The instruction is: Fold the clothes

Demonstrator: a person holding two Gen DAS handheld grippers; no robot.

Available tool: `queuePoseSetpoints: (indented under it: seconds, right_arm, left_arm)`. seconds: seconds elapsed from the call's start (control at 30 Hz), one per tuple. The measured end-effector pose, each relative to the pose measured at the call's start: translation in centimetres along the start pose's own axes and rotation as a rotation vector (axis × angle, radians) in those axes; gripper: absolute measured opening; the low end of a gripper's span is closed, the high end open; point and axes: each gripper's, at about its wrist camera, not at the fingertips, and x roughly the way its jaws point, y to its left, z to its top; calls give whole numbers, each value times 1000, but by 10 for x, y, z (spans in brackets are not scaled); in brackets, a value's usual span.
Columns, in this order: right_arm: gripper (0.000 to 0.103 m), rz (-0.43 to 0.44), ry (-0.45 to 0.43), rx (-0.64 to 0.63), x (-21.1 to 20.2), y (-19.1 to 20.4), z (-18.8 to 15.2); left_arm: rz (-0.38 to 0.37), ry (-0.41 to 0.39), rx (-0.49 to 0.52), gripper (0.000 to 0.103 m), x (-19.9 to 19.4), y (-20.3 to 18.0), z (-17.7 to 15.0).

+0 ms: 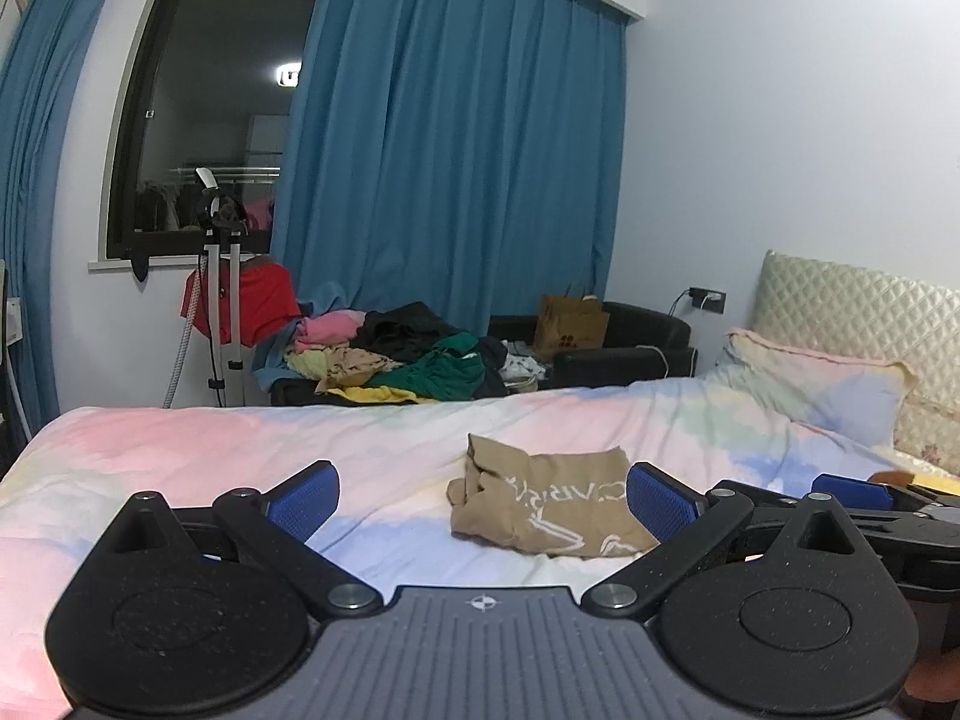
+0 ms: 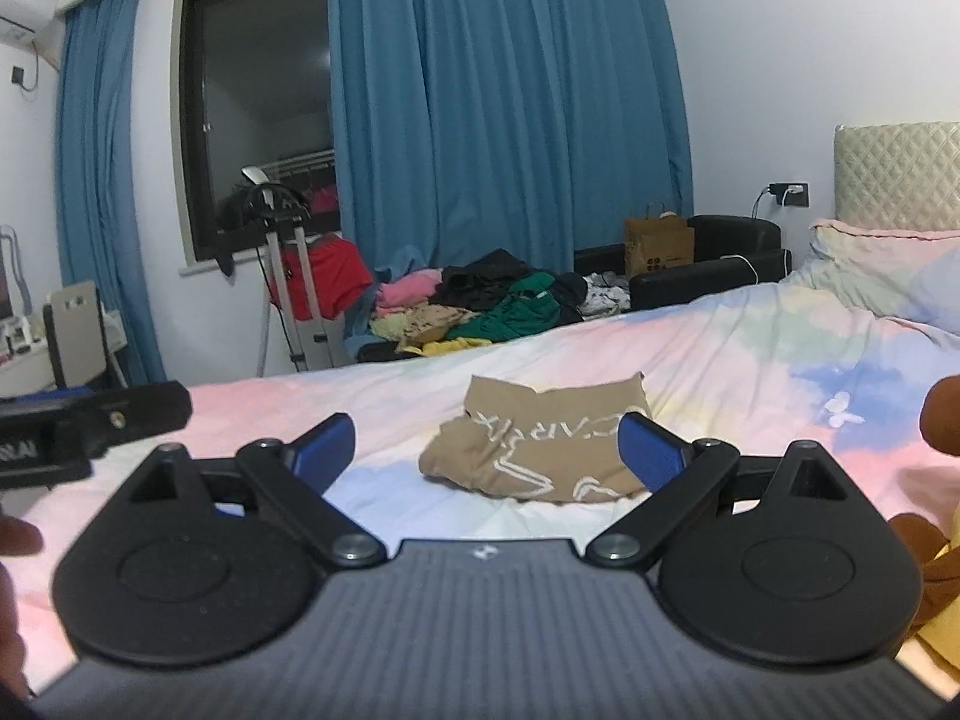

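A tan garment with white lettering (image 1: 549,501) lies folded into a small bundle on the pastel bed sheet (image 1: 240,456). It also shows in the right wrist view (image 2: 540,447). My left gripper (image 1: 483,501) is open and empty, just short of the bundle, its blue pads either side. My right gripper (image 2: 486,450) is open and empty, also just short of it. The right gripper shows at the right edge of the left wrist view (image 1: 858,495). The left gripper's body shows at the left of the right wrist view (image 2: 90,426).
A pile of mixed clothes (image 1: 396,354) lies on a black sofa (image 1: 624,342) beyond the bed, with a paper bag (image 1: 570,327). A garment steamer stand (image 1: 219,282) stands by the window. A pillow (image 1: 822,384) and headboard are at right. Brown and yellow cloth (image 2: 936,564) lies at right.
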Motion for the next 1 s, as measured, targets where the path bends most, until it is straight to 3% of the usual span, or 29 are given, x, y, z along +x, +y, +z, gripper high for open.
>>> queuePoseSetpoints:
  seconds: [0.13, 0.4, 1.0]
  right_arm:
    - [96, -25, 48, 2, 11, -2, -18]
    - [96, -41, 29, -19, 10, 0, -24]
    - [96, -42, 39, -19, 13, 0, -25]
  left_arm:
    - [1, -4, 20, 103, 3, 1, -12]
    - [-9, 24, 76, 103, 9, -4, -30]
    - [15, 22, 64, 103, 18, -4, -39]
